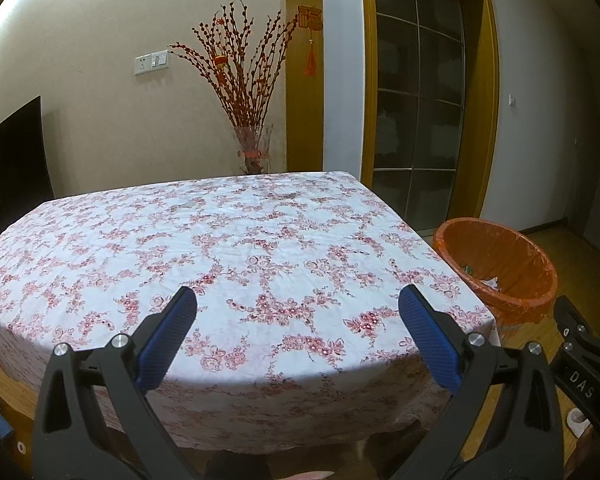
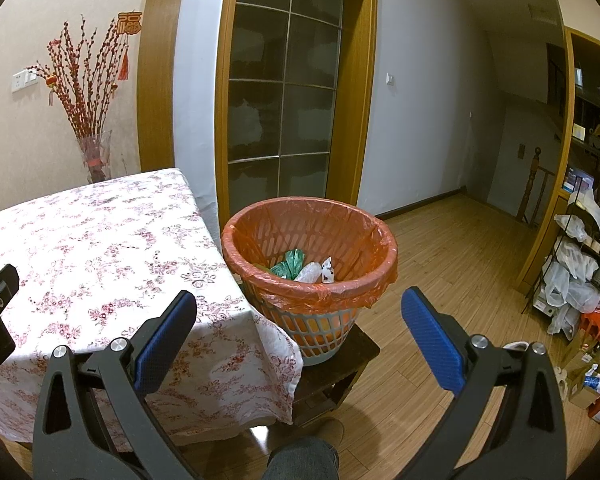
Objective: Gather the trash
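At centre frame, beyond the wide-open, empty right gripper (image 2: 299, 312): lined wastebasket (image 2: 310, 272) holding green wrapper (image 2: 288, 265). Left gripper (image 1: 298, 312) likewise spread over floral tablecloth (image 1: 220, 248).

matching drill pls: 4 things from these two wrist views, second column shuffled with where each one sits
Things:
1. basket
2. green bag
3. vase
4. tablecloth

Places:
A. inside the basket
B. draped over the table
C. on a dark stool beside the table
D. behind the table's far edge, by the wall

Pairs: 1-C, 2-A, 3-D, 4-B
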